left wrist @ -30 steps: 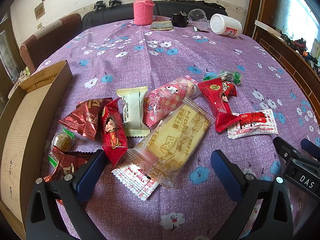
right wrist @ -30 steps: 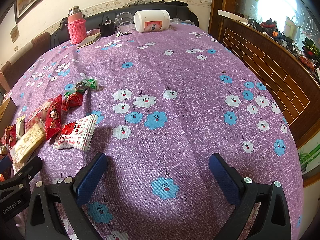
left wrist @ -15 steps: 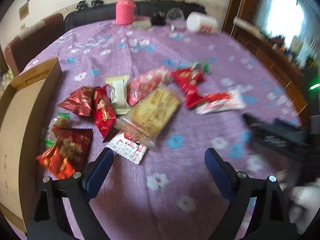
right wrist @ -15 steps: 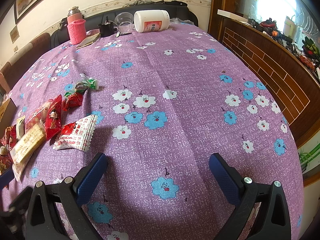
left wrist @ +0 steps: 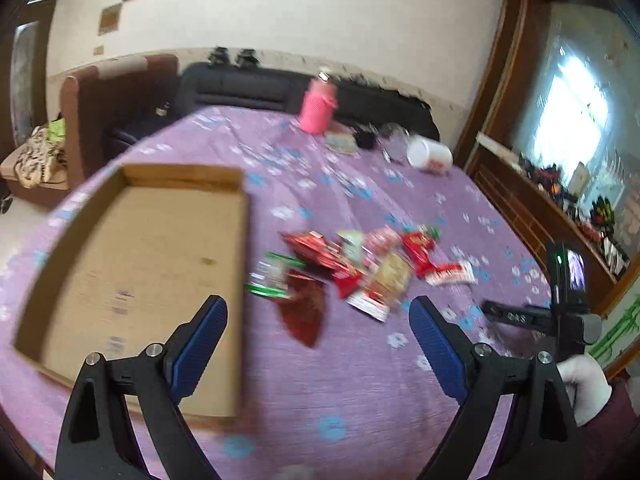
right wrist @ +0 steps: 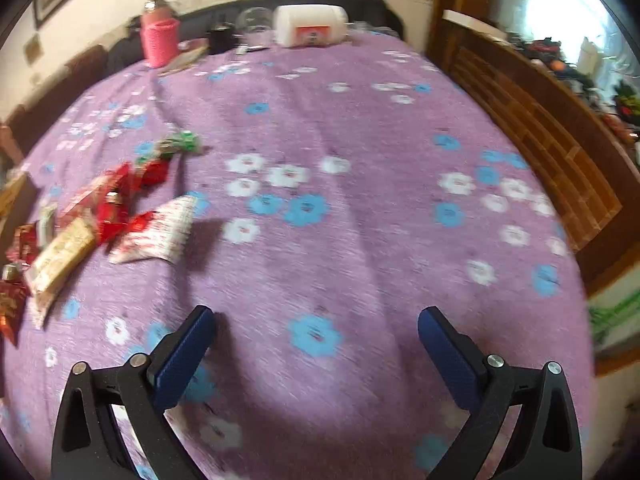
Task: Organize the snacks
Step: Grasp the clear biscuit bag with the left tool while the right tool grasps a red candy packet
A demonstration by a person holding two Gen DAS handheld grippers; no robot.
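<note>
Tablecloth (left wrist: 360, 380): purple, scattered white and blue flowers. Cardboard tray (left wrist: 140, 248): plain brown, left of the snack pile (left wrist: 360, 268). Pile: mostly red wrappers, one yellow-tan packet, one white-and-red sachet, green-ended clear candy wrappers. Beyond the pile: pink knitted bottle sleeve (left wrist: 316, 110), white jar (left wrist: 430, 154) with red label. Gripper pads (right wrist: 182, 364): dark blue on black arms.

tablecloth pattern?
Purple tablecloth with a scattered print of blue and white flowers. It shows best in the right wrist view.
</note>
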